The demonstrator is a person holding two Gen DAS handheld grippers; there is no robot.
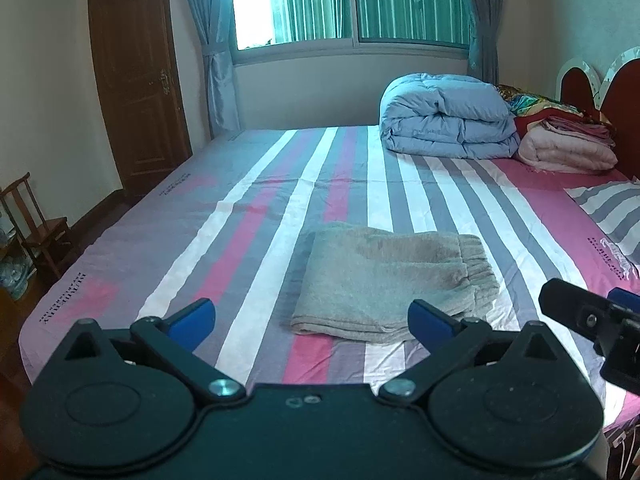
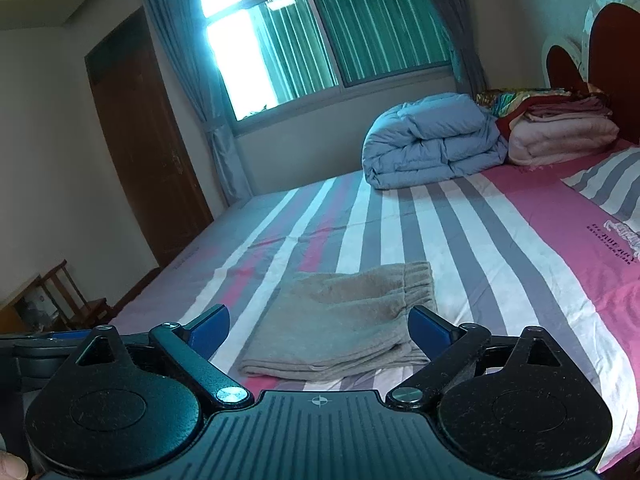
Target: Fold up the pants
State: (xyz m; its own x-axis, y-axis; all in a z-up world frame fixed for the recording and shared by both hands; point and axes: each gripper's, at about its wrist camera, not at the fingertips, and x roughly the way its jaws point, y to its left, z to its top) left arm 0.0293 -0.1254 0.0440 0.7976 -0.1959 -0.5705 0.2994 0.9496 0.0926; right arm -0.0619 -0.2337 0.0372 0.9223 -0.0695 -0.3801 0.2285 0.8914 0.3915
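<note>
We count one bed (image 1: 280, 184) in striped sheeting; one pair of folded grey pants (image 1: 384, 280); one rolled blue duvet (image 1: 444, 120); one stack of folded pink and red bedding (image 1: 568, 144); one striped pillow (image 1: 612, 208); one wooden door (image 1: 136, 80); one small wooden chair (image 1: 36, 224); one window (image 1: 352, 0) with two curtains; two hand-held grippers, left hand-held gripper (image 1: 312, 320) and right hand-held gripper (image 2: 320, 332), four blue pads.

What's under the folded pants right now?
The pants lie on the striped sheet, both grippers open and clear of them. Stripes run in under every edge; anything beneath the folds is hidden.
</note>
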